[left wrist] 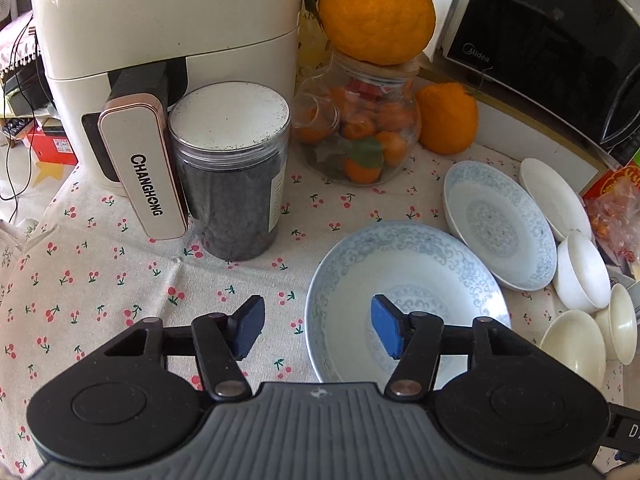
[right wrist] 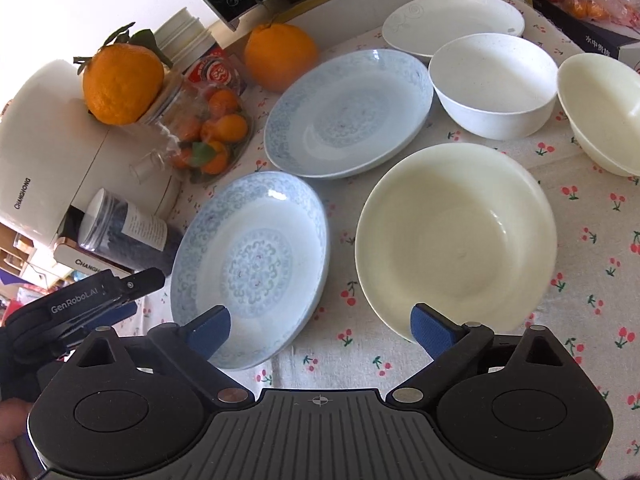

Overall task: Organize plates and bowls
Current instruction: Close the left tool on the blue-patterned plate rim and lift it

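Observation:
Two blue-patterned plates lie on the cherry-print cloth: a near one [left wrist: 404, 300] [right wrist: 252, 268] and a far one [left wrist: 498, 224] [right wrist: 348, 112]. A white plate [left wrist: 554, 196] [right wrist: 452, 22], a white bowl [left wrist: 582, 270] [right wrist: 494, 84] and two cream bowls [right wrist: 456, 240] [right wrist: 604, 112] sit to the right. My left gripper [left wrist: 316, 330] is open, straddling the near plate's left rim, right pad over the plate. My right gripper [right wrist: 320, 334] is open and empty, between the near plate and the big cream bowl. The left gripper also shows in the right wrist view [right wrist: 100, 296].
A cream air fryer [left wrist: 160, 52], a dark-filled jar [left wrist: 230, 176] and a glass jar of small oranges [left wrist: 358, 136] with a big orange on top stand at the back left. A microwave [left wrist: 544, 40] stands behind. Packets [left wrist: 616, 208] lie at far right.

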Tool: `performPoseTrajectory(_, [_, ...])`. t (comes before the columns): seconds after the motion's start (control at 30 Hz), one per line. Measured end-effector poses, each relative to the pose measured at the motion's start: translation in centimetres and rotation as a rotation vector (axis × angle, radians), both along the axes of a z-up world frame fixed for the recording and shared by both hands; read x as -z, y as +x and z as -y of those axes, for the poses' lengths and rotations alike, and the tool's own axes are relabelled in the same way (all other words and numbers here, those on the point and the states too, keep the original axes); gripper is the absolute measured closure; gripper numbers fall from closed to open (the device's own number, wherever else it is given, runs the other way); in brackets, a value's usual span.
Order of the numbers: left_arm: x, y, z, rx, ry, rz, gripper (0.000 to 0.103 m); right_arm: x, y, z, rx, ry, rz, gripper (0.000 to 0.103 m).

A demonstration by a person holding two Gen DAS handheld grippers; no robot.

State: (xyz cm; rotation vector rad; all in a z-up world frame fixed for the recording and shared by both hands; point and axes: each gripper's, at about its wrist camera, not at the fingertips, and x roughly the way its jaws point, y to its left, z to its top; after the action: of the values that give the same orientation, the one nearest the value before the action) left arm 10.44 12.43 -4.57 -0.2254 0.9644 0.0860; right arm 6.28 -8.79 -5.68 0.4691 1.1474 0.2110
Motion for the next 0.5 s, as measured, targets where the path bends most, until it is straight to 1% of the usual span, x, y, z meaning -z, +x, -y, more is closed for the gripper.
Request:
performPoseTrajectory(0.03, [0.3, 0.3, -0.2, 0.004, 0.003, -0.004, 0.058, 0.3, 0.2, -0.3, -0.001, 0.010, -0.011, 0.008])
performPoseTrajectory(0.1, [1.0, 0.6, -0.6, 0.010, -0.012, -0.006, 0.062, 0.8, 0.4, -1.0, -0.012, 0.027, -0.024, 0.015])
performPoseTrajectory(0.13, [1.4, 0.6, -0.7, 0.014, -0.024, -0.015, 0.064, 0.9, 0.5, -1.3, -0.015, 0.026, -0.022, 0.016])
performPoseTrajectory(0.23, [2.1, 1.1, -0.6, 0.023, -0.034, -0.038, 0.066, 1.4, 0.9, -1.7, -0.002, 0.012, -0.013, 0.021])
performPoseTrajectory(0.27, [2.1, 1.2, -0.5, 0.027, -0.032, -0.038, 0.066, 1.6, 1.0, -1.7, 0.006, 0.022, -0.024, 0.025])
performPoseTrajectory(0.3, [2.2, 1.2, -0.4, 0.028, -0.029, -0.037, 0.066, 1.7, 1.1, -1.4, 0.022, 0.030, -0.041, 0.032])
performPoseTrajectory(0.33, [2.2, 1.3, -0.5, 0.027, -0.030, -0.037, 0.065, 1.5, 0.9, -1.0, 0.048, 0.038, -0.048, 0.035])
performPoseTrajectory(0.4, [2.1, 1.3, -0.8, 0.016, -0.053, -0.040, 0.064, 0.4, 0.0, 0.2, 0.080, 0.072, -0.010, 0.034])
performPoseTrajectory(0.5, [1.9, 1.5, -1.1, 0.008, -0.082, -0.029, 0.063, -1.0, -0.7, 1.3, 0.068, 0.061, 0.055, 0.032])
